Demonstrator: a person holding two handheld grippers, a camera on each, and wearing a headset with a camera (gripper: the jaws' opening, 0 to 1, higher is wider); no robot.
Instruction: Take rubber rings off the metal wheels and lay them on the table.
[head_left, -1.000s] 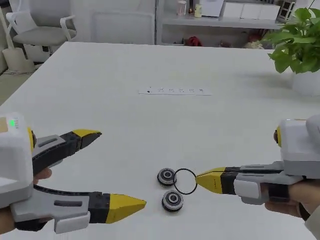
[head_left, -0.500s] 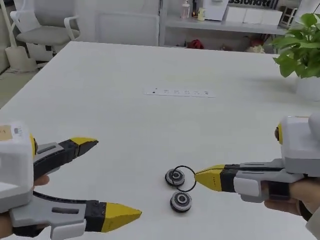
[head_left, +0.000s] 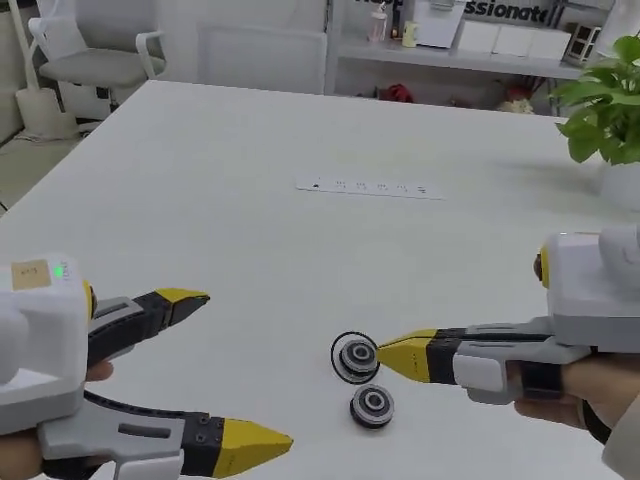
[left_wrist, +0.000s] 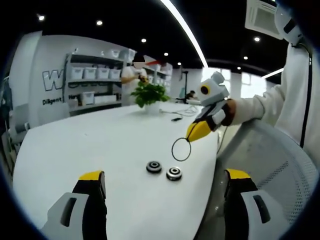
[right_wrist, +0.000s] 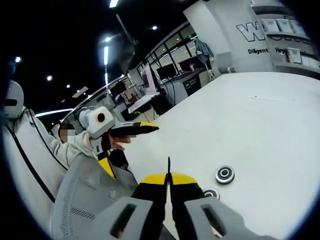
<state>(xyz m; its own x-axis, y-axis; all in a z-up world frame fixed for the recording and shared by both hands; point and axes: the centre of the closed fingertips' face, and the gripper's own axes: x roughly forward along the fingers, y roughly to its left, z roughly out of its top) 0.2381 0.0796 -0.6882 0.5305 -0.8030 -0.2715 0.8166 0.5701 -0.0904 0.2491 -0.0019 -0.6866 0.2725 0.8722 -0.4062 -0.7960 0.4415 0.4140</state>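
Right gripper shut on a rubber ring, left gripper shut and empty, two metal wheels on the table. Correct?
Not quite: the left gripper is open, not shut. The head view shows its jaws spread wide with nothing between them. The rest holds: the right gripper is shut on the rubber ring, and the two metal wheels sit on the table.

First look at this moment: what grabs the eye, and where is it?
The right gripper, reaching in from the right, is shut on a thin black rubber ring. The left gripper view shows the ring hanging in the air above the white table. Under it two metal wheels lie close together, and the left gripper is wide open at the near left.
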